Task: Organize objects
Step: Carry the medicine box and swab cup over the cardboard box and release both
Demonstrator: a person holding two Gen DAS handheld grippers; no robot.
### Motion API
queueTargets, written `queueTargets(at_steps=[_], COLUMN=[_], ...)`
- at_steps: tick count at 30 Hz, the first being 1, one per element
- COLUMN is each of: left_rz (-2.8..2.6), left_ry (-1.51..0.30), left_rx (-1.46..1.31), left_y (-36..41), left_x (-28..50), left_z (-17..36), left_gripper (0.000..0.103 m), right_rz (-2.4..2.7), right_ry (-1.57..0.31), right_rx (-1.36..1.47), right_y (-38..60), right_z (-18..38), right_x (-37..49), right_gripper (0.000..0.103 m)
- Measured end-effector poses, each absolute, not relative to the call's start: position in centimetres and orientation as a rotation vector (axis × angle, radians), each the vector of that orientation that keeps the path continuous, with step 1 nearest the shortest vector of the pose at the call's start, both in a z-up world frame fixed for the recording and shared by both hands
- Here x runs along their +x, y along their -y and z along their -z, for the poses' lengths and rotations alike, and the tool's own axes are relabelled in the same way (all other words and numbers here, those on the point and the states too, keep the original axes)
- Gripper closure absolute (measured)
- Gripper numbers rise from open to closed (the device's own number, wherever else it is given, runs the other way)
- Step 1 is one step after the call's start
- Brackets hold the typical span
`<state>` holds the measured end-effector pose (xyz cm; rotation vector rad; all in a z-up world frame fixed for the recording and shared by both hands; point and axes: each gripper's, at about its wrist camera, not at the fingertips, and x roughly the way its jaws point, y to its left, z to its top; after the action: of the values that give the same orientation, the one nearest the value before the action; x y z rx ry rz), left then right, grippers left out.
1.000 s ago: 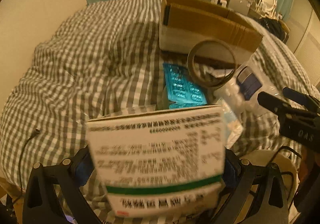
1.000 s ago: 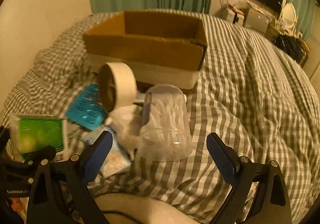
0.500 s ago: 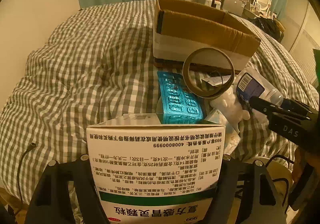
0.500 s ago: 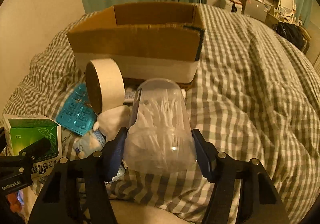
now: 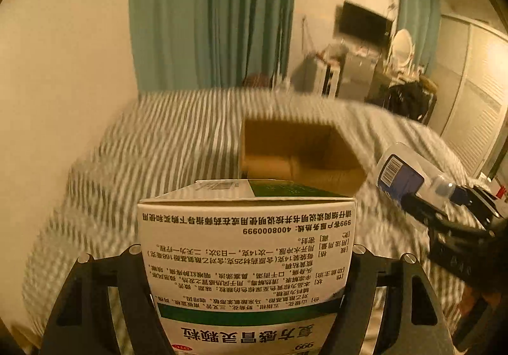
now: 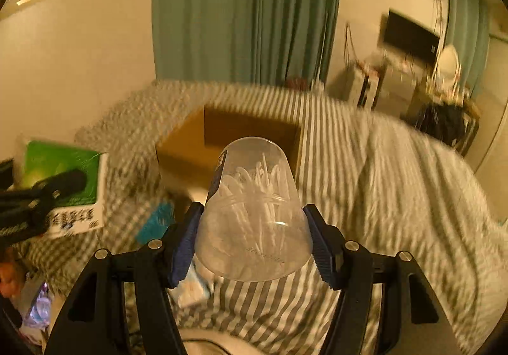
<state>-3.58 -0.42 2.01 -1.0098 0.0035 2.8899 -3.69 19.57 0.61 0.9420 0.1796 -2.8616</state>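
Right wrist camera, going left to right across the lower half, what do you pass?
Left gripper holding the green medicine box → blue blister pack → right gripper's left finger pad → clear cotton swab container → right finger pad → checked bedspread.

Medicine box [image 5: 247, 263], text upside down: "999", "复方感冒灵颗粒", tel. no. "4008000999"; tub's barcode unreadable.
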Motion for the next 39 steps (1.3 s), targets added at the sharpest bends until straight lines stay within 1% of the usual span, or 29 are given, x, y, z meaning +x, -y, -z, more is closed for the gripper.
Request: queueTargets(at_steps=[4,6,9,13,19,22,25,30,32,33,34,36,37,38,39], left_rz=[-2.925,-2.928,-2.93,-2.906,-2.861,-2.852,-2.823,-2.775,-2.76,-2.762,-2.777,-2.817,-2.839,-2.855,-2.867], left_ry=[-0.095,-0.141,-0.182,-0.234,-0.328,-0.274,-0.244,-0.201,-0.182,-0.187,-0.207,-0.249,-0.267,-0.272,-0.271], left_rx=[-0.868,-0.827,-0.834,-0.892,-0.97,-1.017,-1.075,-1.092,-1.095,-1.088,-1.071,-1.017,-0.981,-0.95,-0.914], left_y=[-1.6,-2.8,-4.3,-6.1,-8.9,-8.7,-8.8,-8.8,-8.6,-8.5,-8.3,-8.5,-8.3,-8.1,-7.8], left_x=[-7.1,-8.9,-12.4,-17.2,-23.5,-25.5,-26.8,-26.9,-26.1,-25.8,-25.1,-23.7,-22.6,-21.6,-20.3], left_z=[-6.8,-8.0,-8.3,-6.5,-1.7,0.9,3.2,4.2,3.6,3.0,2.1,0.4,-0.7,-1.5,-2.6], left_gripper=[0.026,0.026,0.026,0.026,0.026,0.026,0.026,0.024,0.021,0.021,0.02,0.01,0.002,0.0,0.0], right_rz=[2.905,2.914,2.918,2.903,2.862,2.841,2.827,2.789,2.806,2.822,2.844,2.864,2.87,2.879,2.886], right_ry=[-0.191,-0.189,-0.152,-0.074,0.025,0.065,0.089,0.164,0.146,0.121,0.086,0.06,0.056,0.054,0.049], right_rx=[0.78,0.736,0.722,0.781,0.934,0.986,1.017,1.019,0.996,0.98,0.948,0.896,0.871,0.842,0.818], right_y=[-19.4,-19.4,-19.9,-21.1,-22.9,-23.4,-24.0,-24.9,-25.0,-24.9,-24.6,-24.1,-24.0,-23.8,-23.8], right_z=[-5.6,-6.9,-7.5,-5.8,-0.6,1.9,3.8,4.5,3.5,2.9,1.7,-0.4,-1.7,-3.1,-4.2], right_x=[-4.8,-6.2,-9.3,-14.7,-22.2,-24.3,-24.6,-24.1,-23.4,-22.9,-22.0,-20.5,-19.6,-18.5,-17.6], right_gripper=[0.04,0.04,0.04,0.04,0.04,0.04,0.04,0.04,0.039,0.036,0.032,0.029,0.027,0.026,0.023])
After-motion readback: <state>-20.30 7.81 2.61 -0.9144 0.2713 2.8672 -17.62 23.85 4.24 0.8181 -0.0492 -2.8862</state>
